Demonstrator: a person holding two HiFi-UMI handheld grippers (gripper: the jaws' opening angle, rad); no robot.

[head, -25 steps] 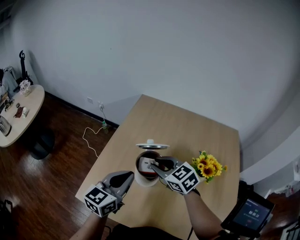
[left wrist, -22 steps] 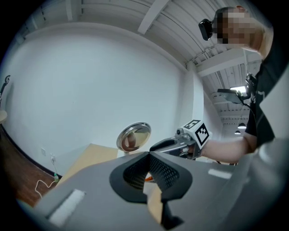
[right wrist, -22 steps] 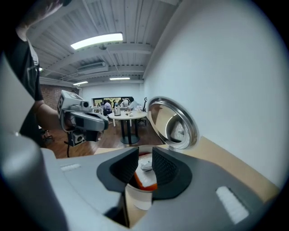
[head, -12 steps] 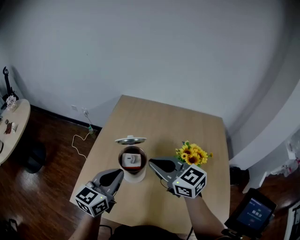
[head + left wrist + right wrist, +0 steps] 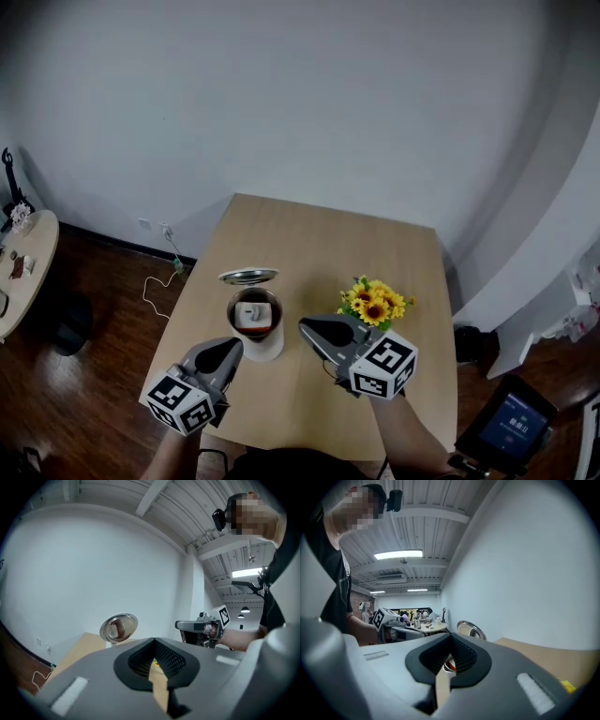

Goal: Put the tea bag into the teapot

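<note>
my left hand-held gripper (image 5: 231, 346) is clenched shut on nothing, its tip just beside the teapot (image 5: 266, 350) on the near-left side. my right hand-held gripper (image 5: 307, 326) is clenched and empty too, just to the right of the teapot. the tea bag (image 5: 251, 316) lies inside the open teapot. the lid (image 5: 248, 276) rests on the counter (image 5: 309, 244) just behind the teapot, and yellow flowers (image 5: 373, 302) stand further to the teapot's right.
</note>
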